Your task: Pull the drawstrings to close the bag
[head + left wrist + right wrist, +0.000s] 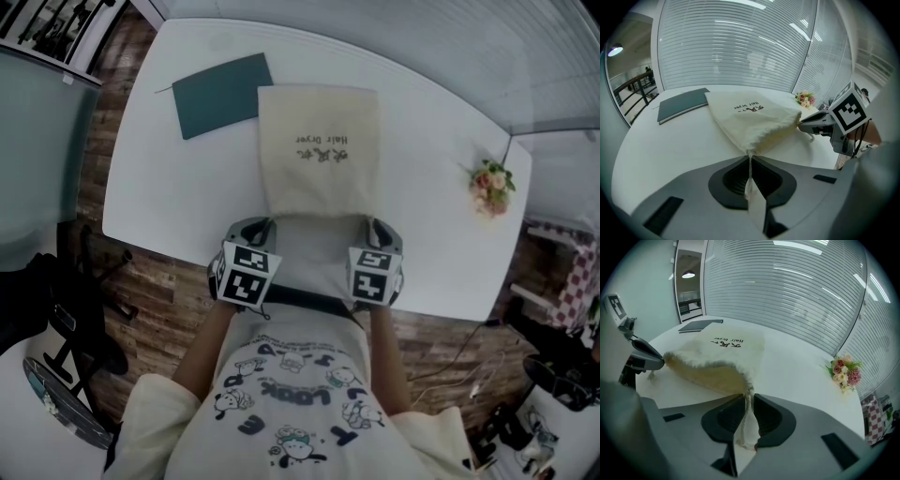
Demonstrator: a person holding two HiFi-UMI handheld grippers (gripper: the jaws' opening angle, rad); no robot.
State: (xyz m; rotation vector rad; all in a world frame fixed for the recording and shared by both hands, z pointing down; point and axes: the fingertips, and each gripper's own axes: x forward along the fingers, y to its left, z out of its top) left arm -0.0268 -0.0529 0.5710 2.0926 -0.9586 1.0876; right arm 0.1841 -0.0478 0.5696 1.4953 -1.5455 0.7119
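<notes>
Left gripper (750, 158) clamped on one drawstring (750, 171), right gripper (748, 398) on the other, bag (319, 150) corners hidden under both, head view.

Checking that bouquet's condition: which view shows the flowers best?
The right gripper view: the flowers sit closest, with separate pink and cream blooms visible. The head view shows the flowers small and blurred; the left gripper view shows them tiny, beyond the bag.
</notes>
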